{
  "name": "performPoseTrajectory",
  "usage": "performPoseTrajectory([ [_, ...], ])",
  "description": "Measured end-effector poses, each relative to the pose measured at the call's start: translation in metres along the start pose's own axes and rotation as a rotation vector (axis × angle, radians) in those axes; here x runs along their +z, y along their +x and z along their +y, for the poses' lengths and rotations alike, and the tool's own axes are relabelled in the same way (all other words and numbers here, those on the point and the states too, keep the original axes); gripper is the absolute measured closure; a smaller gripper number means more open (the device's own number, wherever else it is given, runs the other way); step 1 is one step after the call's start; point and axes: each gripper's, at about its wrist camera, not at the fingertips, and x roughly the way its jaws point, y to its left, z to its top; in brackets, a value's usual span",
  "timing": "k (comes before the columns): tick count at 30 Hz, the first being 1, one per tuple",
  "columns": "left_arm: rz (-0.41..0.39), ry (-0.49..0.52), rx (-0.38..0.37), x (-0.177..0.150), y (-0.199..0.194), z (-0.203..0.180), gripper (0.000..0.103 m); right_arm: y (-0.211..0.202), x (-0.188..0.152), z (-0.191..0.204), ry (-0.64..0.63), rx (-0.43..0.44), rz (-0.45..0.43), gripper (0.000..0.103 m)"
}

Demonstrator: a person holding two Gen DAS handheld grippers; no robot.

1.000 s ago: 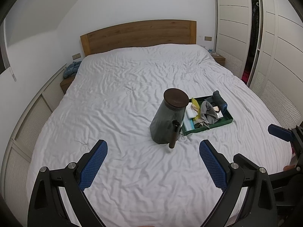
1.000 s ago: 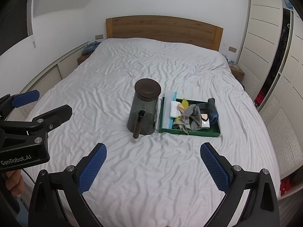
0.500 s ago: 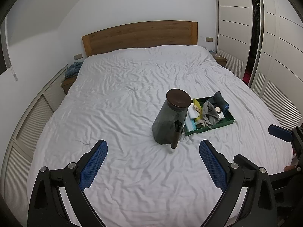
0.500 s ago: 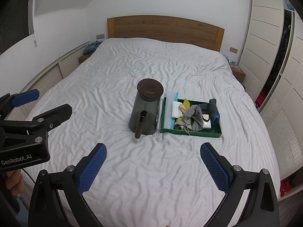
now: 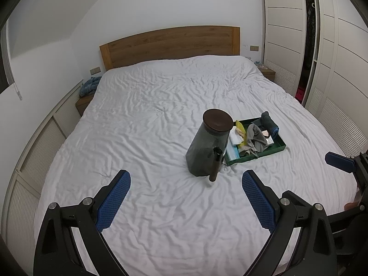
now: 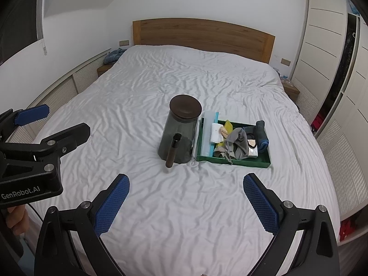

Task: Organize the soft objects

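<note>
Hovering spread and empty: left gripper [image 5: 186, 203], right gripper [image 6: 186, 203]. Risk: reaching for the tray [image 6: 232, 161] could topple the jar [image 6: 180, 131] beside it.

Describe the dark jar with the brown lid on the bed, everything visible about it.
The jar is smoky grey and see-through, likely glass or plastic, widening toward its base. A round, flat dark brown lid closes it. It stands upright on the wrinkled white sheet, near the bed's middle, right beside the green tray; whether they touch is unclear. A dark brown cylinder stands in front of it. No gripper touches it. Its contents cannot be made out.
</note>
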Motion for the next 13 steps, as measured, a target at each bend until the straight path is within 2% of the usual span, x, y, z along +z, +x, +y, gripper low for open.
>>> performPoseTrajectory([
  [13,0.002,0.001,-0.008,0.003,0.0006,0.0047,0.008,0.0023,0.0006,-0.0024,-0.005,0.003,0.004,0.002],
])
